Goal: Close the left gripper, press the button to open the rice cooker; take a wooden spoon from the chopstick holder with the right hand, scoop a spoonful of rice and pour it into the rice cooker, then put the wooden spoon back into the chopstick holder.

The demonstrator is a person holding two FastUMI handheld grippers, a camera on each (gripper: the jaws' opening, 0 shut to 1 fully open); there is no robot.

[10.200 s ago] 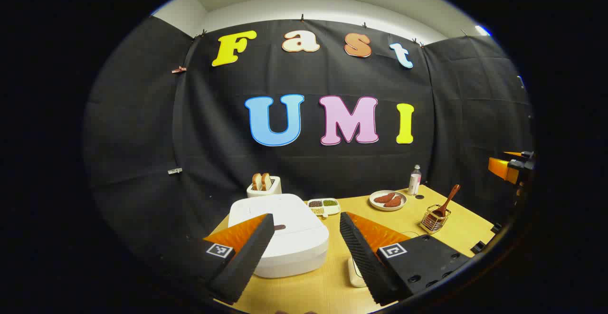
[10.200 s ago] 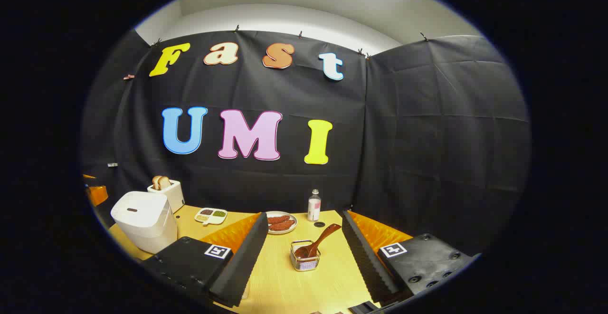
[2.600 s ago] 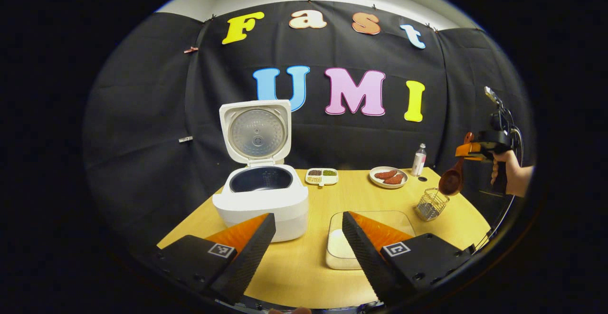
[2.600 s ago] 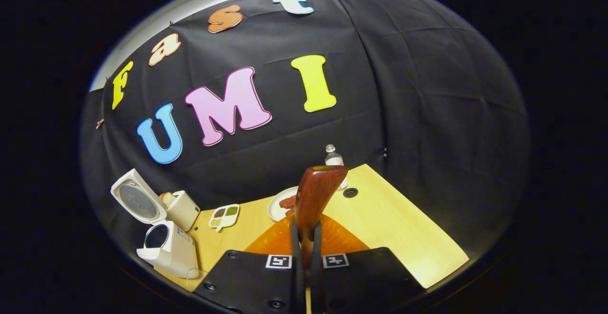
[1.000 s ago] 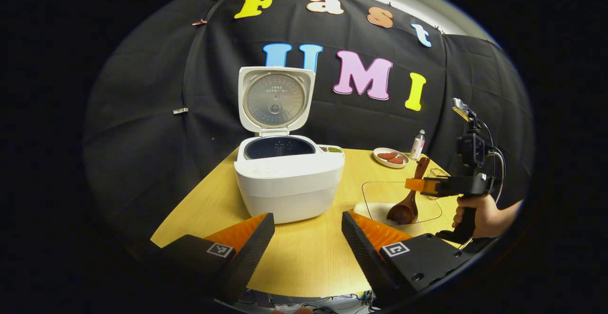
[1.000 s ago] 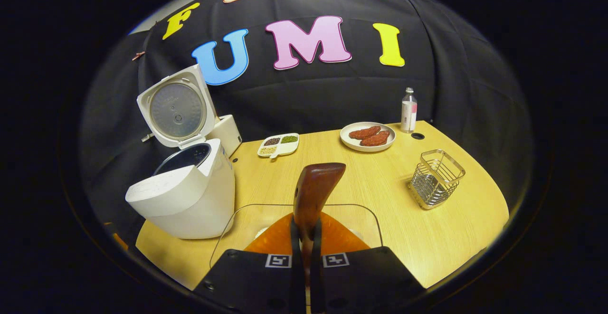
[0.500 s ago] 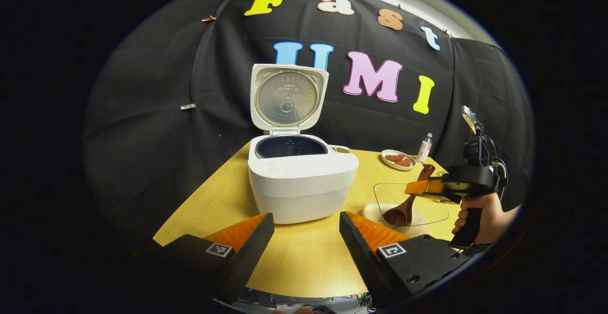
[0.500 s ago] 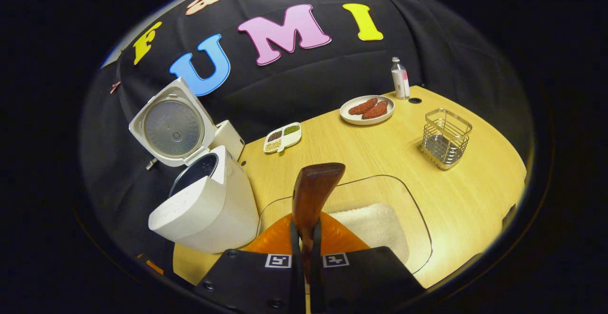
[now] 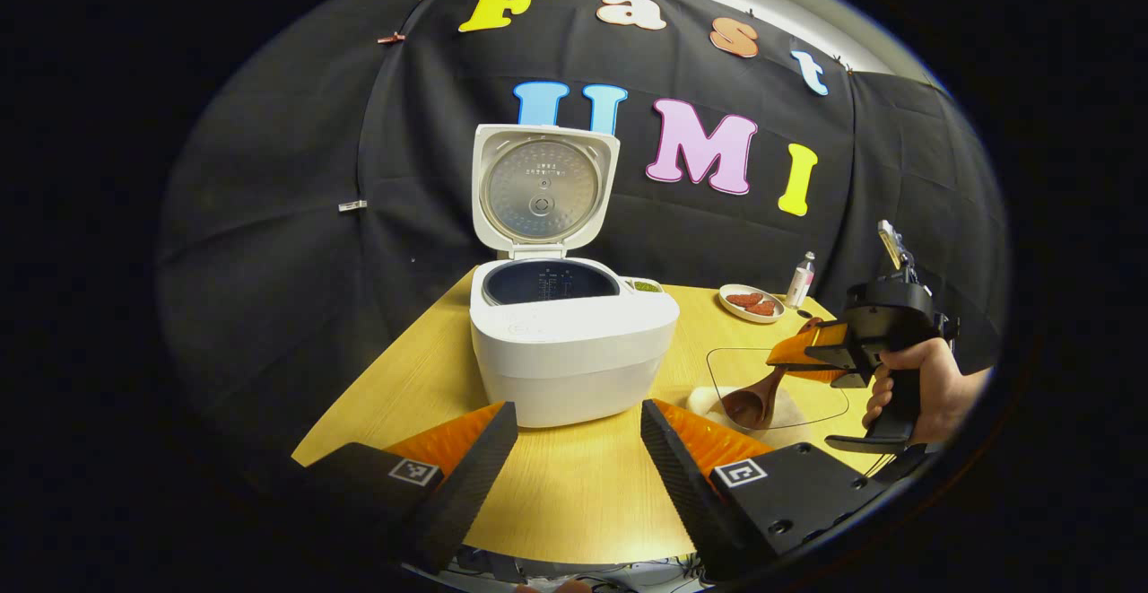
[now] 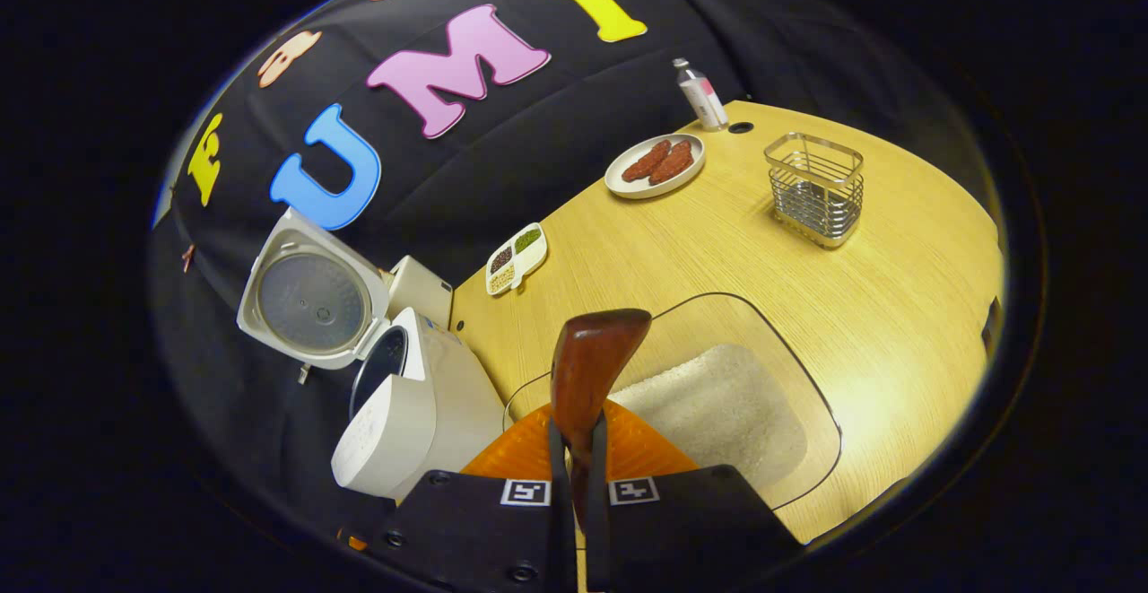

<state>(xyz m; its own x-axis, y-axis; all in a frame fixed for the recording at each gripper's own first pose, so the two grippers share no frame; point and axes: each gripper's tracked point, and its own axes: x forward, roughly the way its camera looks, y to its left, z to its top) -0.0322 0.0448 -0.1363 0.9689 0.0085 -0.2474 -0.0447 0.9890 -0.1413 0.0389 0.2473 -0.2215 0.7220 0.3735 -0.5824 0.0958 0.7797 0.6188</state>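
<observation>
Tilted lower since half a second ago, the spoon (image 10: 587, 369) is clamped by the right gripper (image 10: 578, 485); rice (image 10: 717, 409) at 3 o'clock should be scooped shallowly. Left gripper (image 9: 574, 458) is held open.

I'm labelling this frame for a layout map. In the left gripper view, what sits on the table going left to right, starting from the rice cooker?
rice cooker → wooden spoon, its bowl down in the rice dish → right gripper, held by a hand. Farther back, the plate and then the bottle.
</observation>
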